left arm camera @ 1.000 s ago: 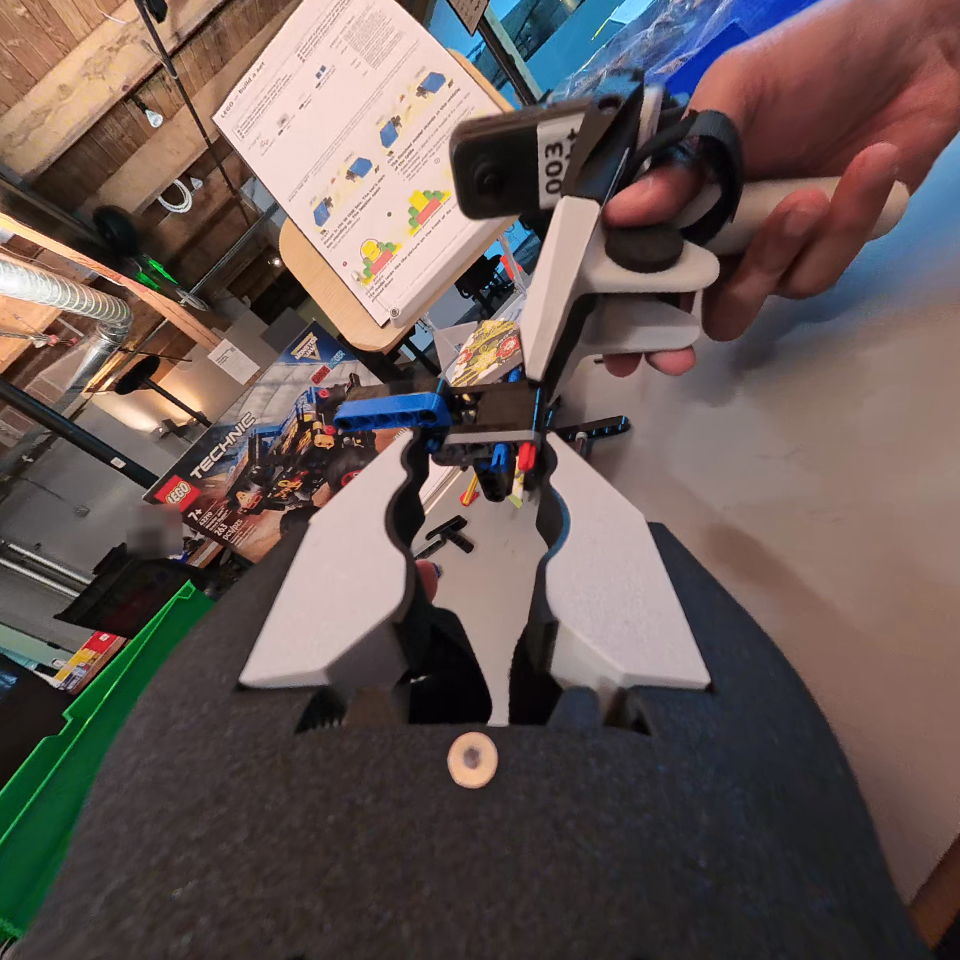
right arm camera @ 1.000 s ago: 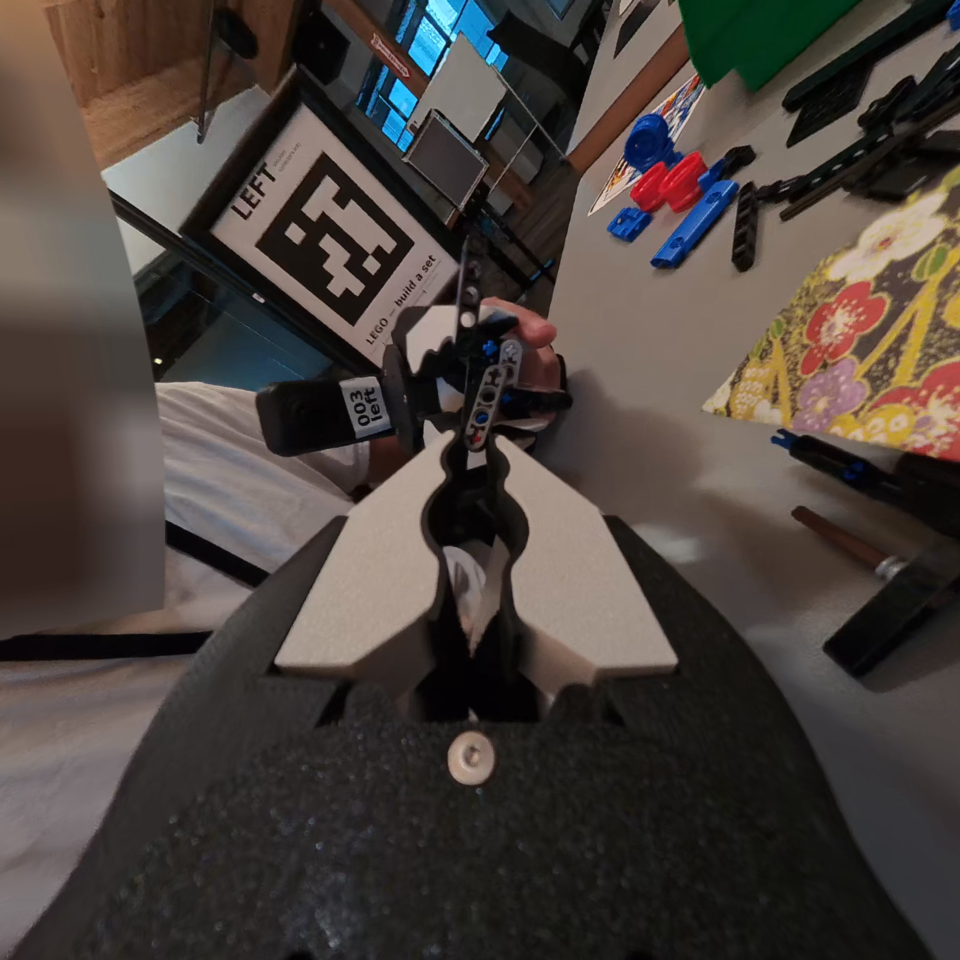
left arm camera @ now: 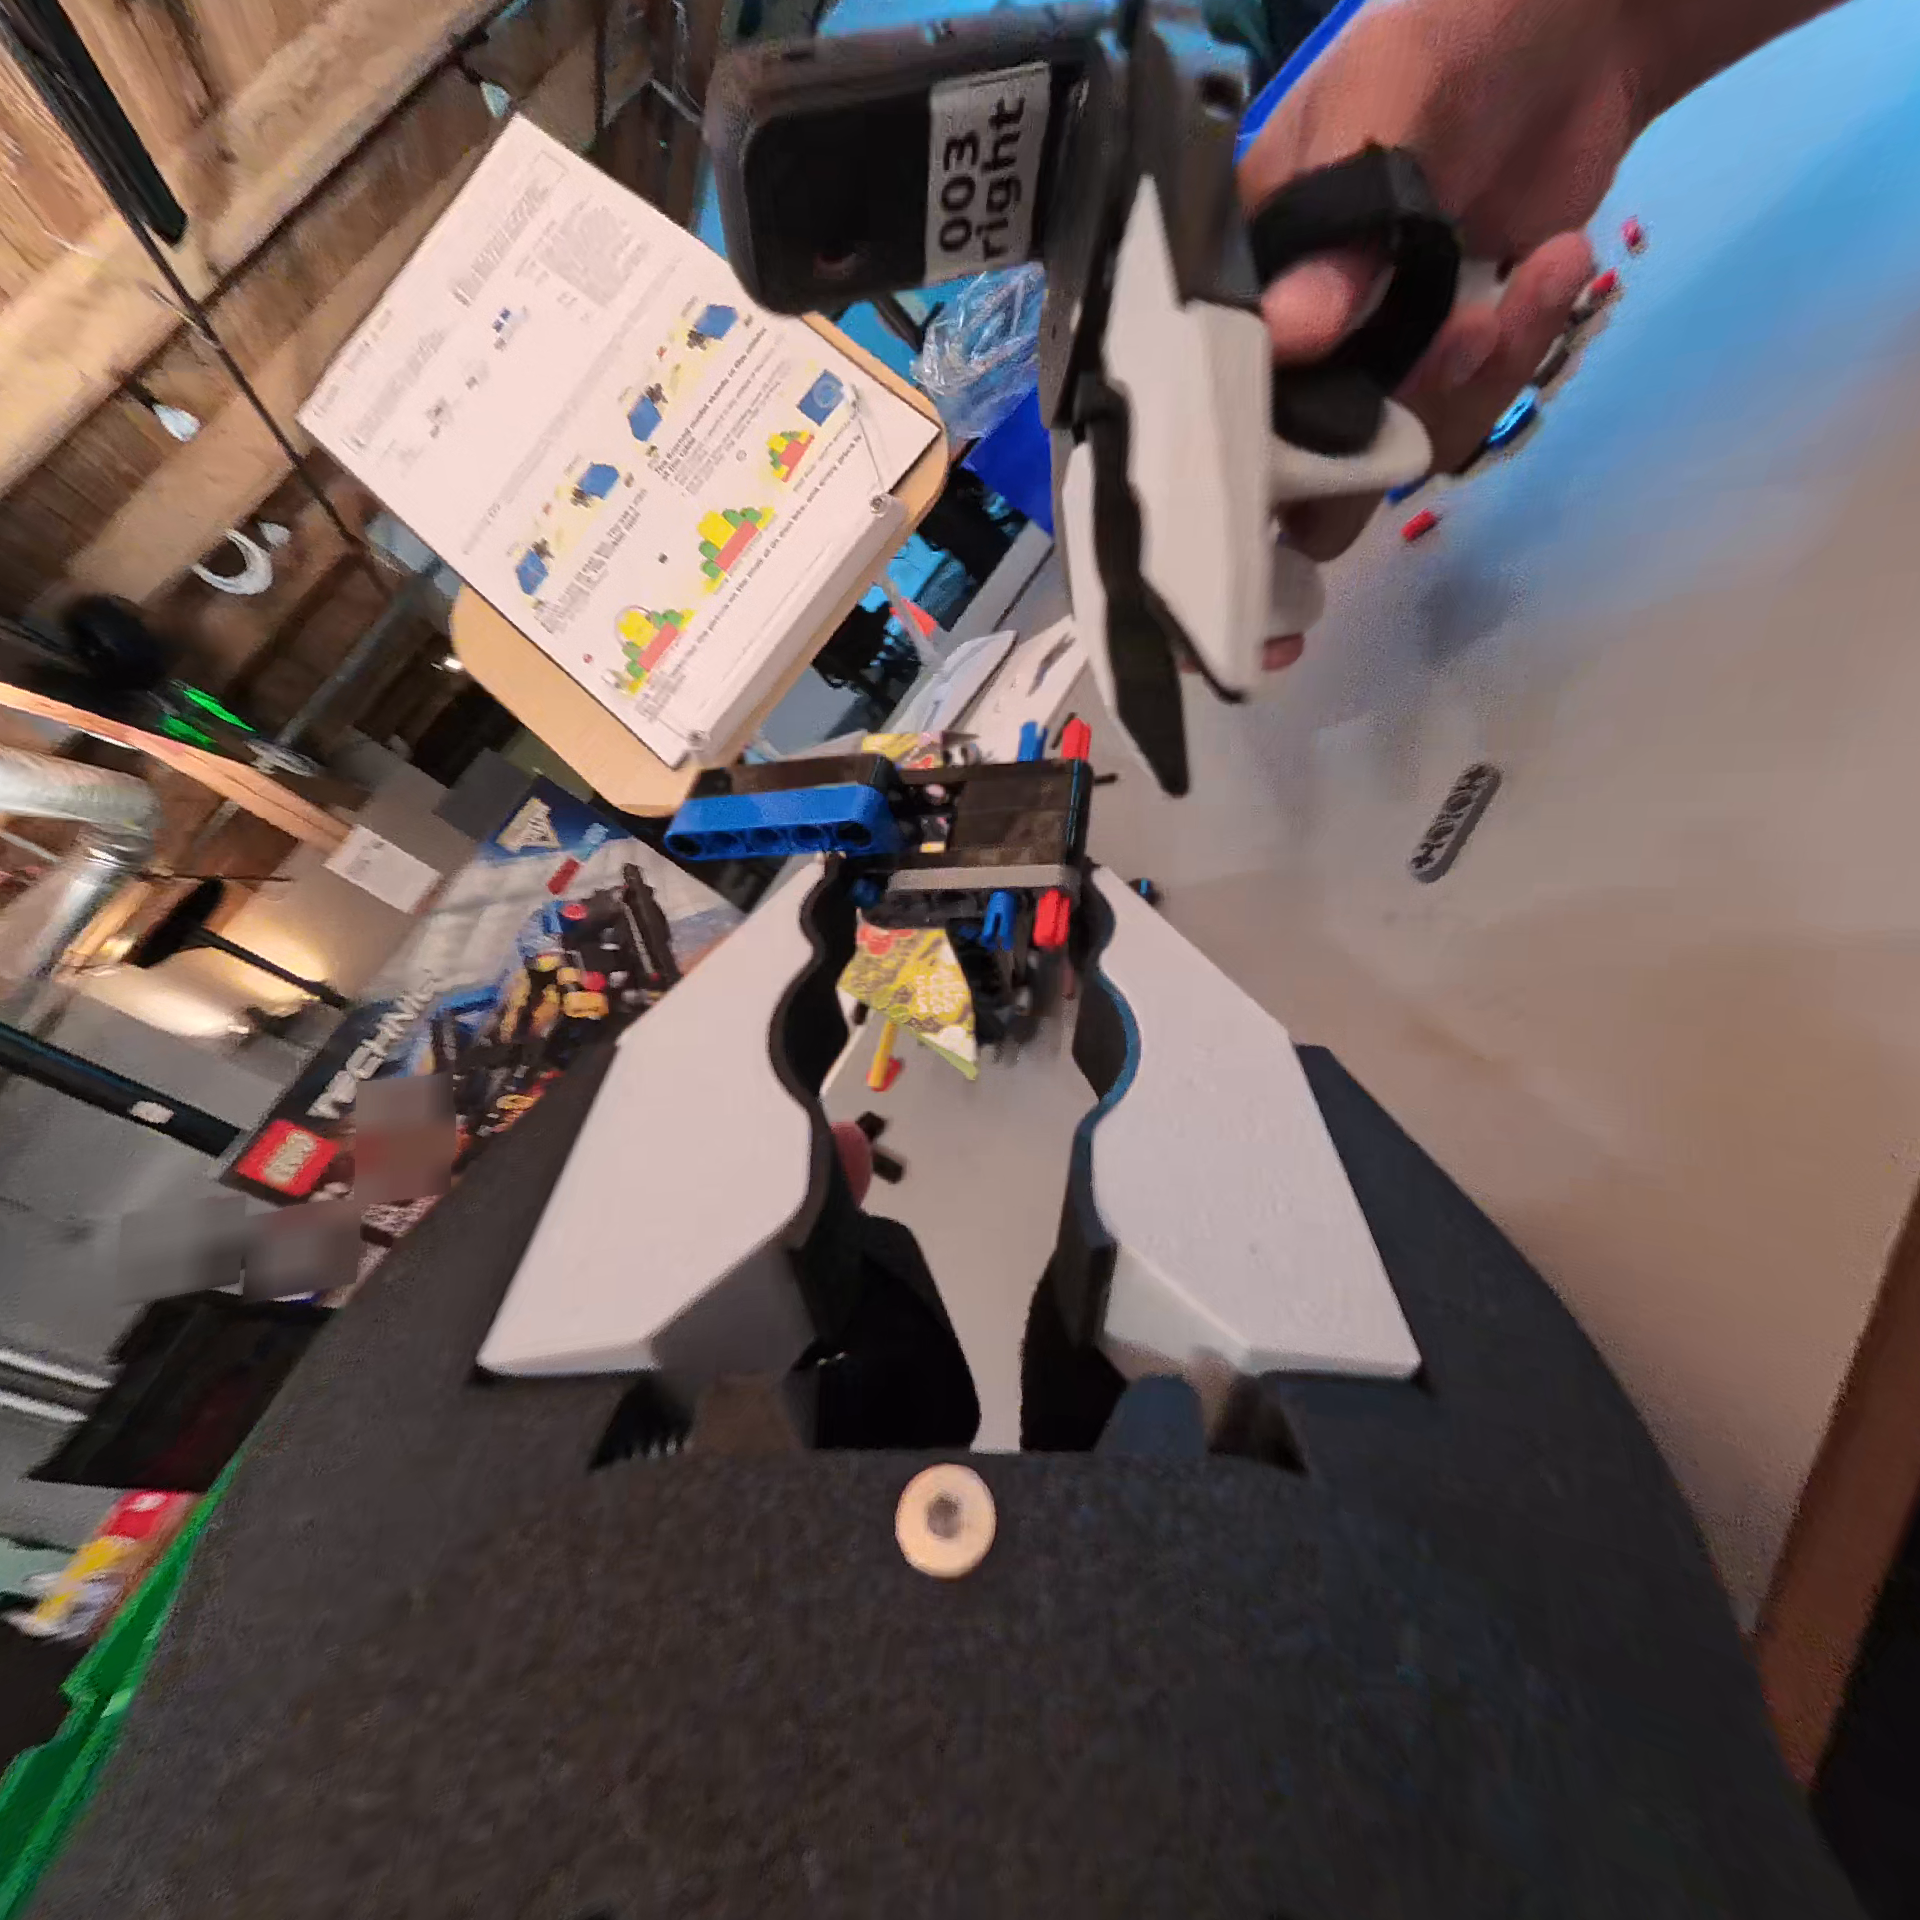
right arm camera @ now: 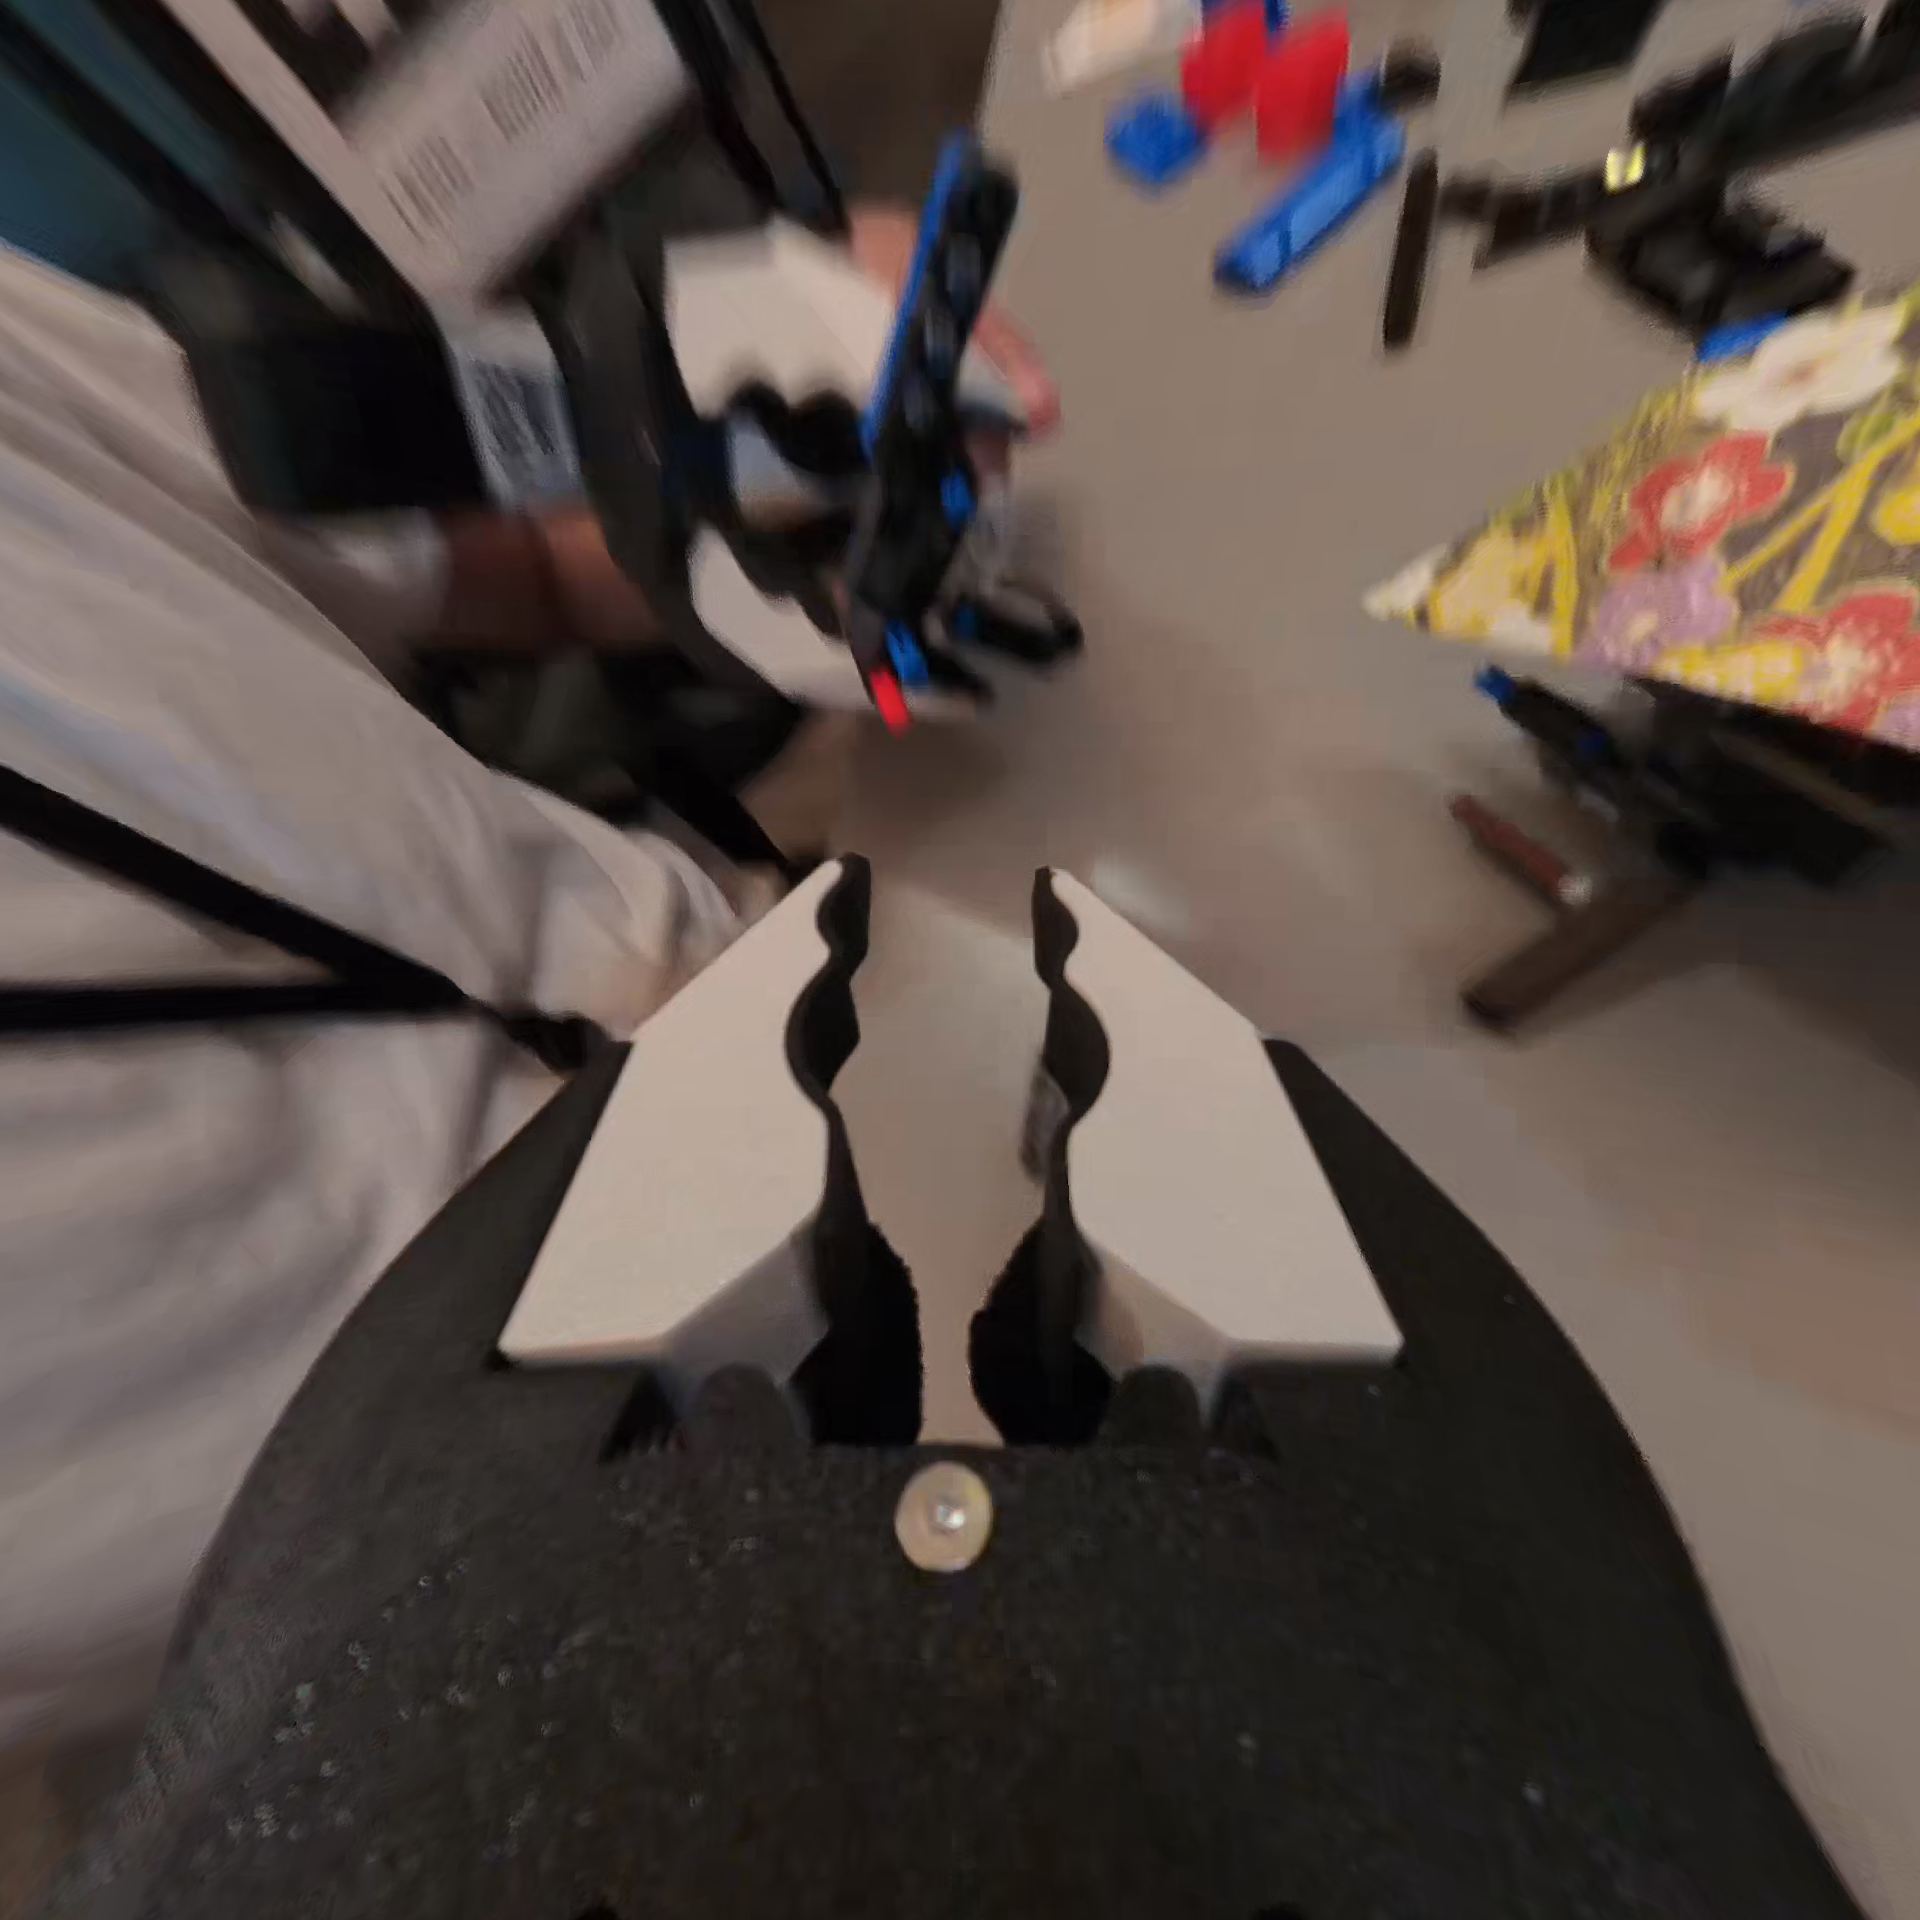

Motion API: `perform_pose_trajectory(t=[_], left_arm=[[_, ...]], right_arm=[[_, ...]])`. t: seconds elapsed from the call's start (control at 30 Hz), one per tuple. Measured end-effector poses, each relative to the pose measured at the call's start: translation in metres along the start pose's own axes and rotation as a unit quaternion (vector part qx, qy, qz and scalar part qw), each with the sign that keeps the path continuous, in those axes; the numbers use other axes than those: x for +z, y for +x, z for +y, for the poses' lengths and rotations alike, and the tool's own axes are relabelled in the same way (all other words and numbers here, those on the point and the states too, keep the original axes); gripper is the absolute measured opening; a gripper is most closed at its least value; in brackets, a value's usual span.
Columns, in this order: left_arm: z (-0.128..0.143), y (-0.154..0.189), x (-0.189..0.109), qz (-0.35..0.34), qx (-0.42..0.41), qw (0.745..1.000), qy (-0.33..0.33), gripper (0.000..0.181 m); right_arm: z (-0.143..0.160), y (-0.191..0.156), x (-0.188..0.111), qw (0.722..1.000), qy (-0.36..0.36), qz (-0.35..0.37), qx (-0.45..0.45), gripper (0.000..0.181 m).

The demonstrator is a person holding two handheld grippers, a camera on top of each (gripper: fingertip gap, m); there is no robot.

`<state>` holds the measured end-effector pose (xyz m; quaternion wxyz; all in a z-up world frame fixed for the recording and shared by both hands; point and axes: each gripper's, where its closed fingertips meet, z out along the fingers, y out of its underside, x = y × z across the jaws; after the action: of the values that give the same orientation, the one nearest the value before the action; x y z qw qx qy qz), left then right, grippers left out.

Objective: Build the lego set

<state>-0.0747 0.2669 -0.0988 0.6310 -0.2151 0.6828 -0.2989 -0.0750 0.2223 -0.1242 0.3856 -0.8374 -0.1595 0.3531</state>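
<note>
Left tongs [left arm camera: 956, 894] clamp the lego assembly [left arm camera: 935, 821] (right tongs [right arm camera: 951, 883] parted, empty).

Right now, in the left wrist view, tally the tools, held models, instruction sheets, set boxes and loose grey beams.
Tools: 2, left tool, right tool
Model: 1
Sheet: 1
Box: 1
Grey beam: 1
Total: 6

Indoor lighting was moderate and warm. The right wrist view showed heavy motion blur; the left was sharper, with wide-angle distortion and soft shadows on the surface [left arm camera: 1558, 1039].
</note>
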Motion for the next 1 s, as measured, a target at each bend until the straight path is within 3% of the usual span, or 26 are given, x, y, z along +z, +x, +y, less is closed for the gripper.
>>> perform_pose_trajectory(t=[0.1, 0.2, 0.37, 0.47, 0.53, 0.6, 0.7, 0.83, 1.0], left_arm=[[0.0, 0.0, 0.003, -0.024, 0.055, 0.998, -0.014, 0.039], [0.002, 0.002, 0.006, -0.042, 0.091, 0.994, -0.029, 0.039], [-0.002, 0.005, 0.008, -0.036, 0.06, 0.997, -0.031, 0.039], [0.001, 0.009, 0.009, 0.002, -0.005, 0.999, -0.054, 0.046], [-0.001, 0.008, 0.004, 0.035, -0.122, 0.991, -0.049, 0.047], [-0.006, 0.007, 0.001, 0.083, -0.274, 0.957, -0.039, 0.048], [-0.023, 0.005, 0.0, 0.16, -0.463, 0.872, 0.005, 0.04], [-0.031, 0.002, 0.001, 0.214, -0.565, 0.796, 0.039, 0.022], [-0.033, 0.003, 0.001, 0.243, -0.613, 0.75, 0.062, 0.005]], right_arm=[[-0.019, -0.008, 0.009, 0.996, 0.06, -0.05, 0.047, 0.033], [-0.028, -0.013, 0.014, 0.989, 0.101, -0.081, 0.066, 0.02], [-0.031, -0.009, 0.012, 0.979, 0.14, -0.109, 0.098, 0.006], [-0.032, -0.002, 0.007, 0.976, 0.16, -0.1, 0.104, 0.006], [-0.038, 0.003, -0.002, 0.971, 0.193, -0.096, 0.103, 0.006], [-0.047, 0.006, -0.012, 0.965, 0.231, -0.086, 0.087, 0.006], [-0.054, -0.003, -0.014, 0.964, 0.248, -0.084, 0.047, 0.006], [-0.055, -0.009, -0.006, 0.967, 0.24, -0.081, 0.025, 0.006], [-0.053, -0.011, -0.002, 0.967, 0.237, -0.091, 0.028, 0.006]])
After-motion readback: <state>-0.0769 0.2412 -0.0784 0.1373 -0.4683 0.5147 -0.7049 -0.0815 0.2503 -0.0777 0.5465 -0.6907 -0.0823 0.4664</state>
